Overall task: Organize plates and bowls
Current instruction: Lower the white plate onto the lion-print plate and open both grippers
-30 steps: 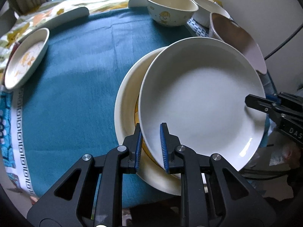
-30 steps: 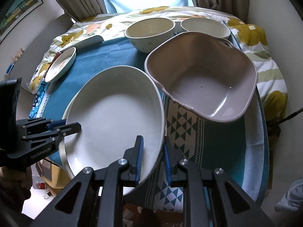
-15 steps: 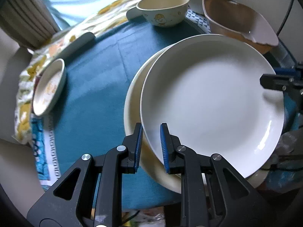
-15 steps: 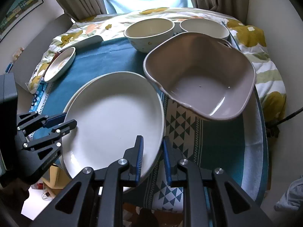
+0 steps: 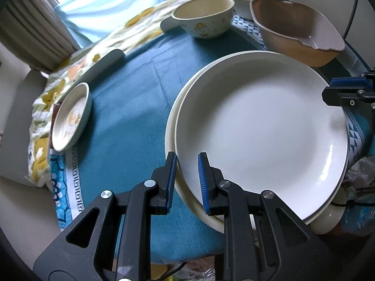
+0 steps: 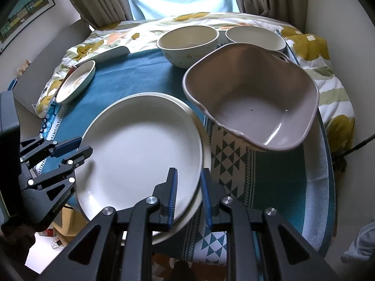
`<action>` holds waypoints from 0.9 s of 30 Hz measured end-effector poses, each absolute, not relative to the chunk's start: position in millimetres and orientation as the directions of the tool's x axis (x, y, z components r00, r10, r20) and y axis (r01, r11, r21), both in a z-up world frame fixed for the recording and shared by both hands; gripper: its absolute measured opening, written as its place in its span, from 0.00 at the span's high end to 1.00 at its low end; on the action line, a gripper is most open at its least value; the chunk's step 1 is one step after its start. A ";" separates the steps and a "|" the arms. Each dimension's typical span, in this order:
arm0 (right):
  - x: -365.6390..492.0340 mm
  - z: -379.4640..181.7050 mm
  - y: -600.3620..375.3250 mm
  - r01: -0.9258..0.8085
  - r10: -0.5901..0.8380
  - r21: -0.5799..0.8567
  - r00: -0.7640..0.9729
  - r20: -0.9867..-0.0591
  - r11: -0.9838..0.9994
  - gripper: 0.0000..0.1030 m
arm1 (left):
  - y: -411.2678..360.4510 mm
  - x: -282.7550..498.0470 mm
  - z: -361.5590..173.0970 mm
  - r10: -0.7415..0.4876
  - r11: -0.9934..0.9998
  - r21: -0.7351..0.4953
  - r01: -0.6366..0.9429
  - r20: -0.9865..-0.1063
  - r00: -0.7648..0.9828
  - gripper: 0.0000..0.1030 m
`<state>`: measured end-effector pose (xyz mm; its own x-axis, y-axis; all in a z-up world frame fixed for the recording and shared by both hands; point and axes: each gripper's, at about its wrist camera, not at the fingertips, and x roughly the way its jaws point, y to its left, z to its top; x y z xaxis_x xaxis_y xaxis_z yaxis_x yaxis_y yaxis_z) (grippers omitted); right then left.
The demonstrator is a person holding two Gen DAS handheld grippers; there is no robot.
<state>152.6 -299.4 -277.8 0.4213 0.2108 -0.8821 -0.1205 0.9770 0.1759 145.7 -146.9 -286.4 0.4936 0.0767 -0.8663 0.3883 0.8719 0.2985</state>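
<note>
Curtained window light fell across a teal cloth (image 5: 131, 107) on the table. From the left wrist, the left gripper (image 5: 186, 175) pinched the white plate (image 5: 262, 128) at its 7 o'clock rim, atop a cream plate (image 5: 172, 126); a small dish (image 5: 70, 117) lay at 9 o'clock. From the right wrist, the right gripper (image 6: 188, 194) clamped the plate's (image 6: 140, 147) opposite rim, perhaps catching the cream plate's (image 6: 207, 154) edge too. A brown basin (image 6: 253, 107) crowded in at 2 o'clock, with a printed bowl (image 6: 187, 44) behind.
</note>
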 end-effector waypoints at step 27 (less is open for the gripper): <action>199.6 -148.6 -165.7 -0.457 0.486 0.244 0.545 -0.683 0.856 0.00 | 72.7 138.1 -116.1 0.036 0.992 -0.058 -0.112 -0.721 0.692 0.01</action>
<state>199.6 -165.7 -148.6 0.5455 0.4859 -0.6829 -0.4567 0.8555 0.2439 138.1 72.7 -116.1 0.6917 0.0362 -0.7213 -0.1124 0.9920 -0.0580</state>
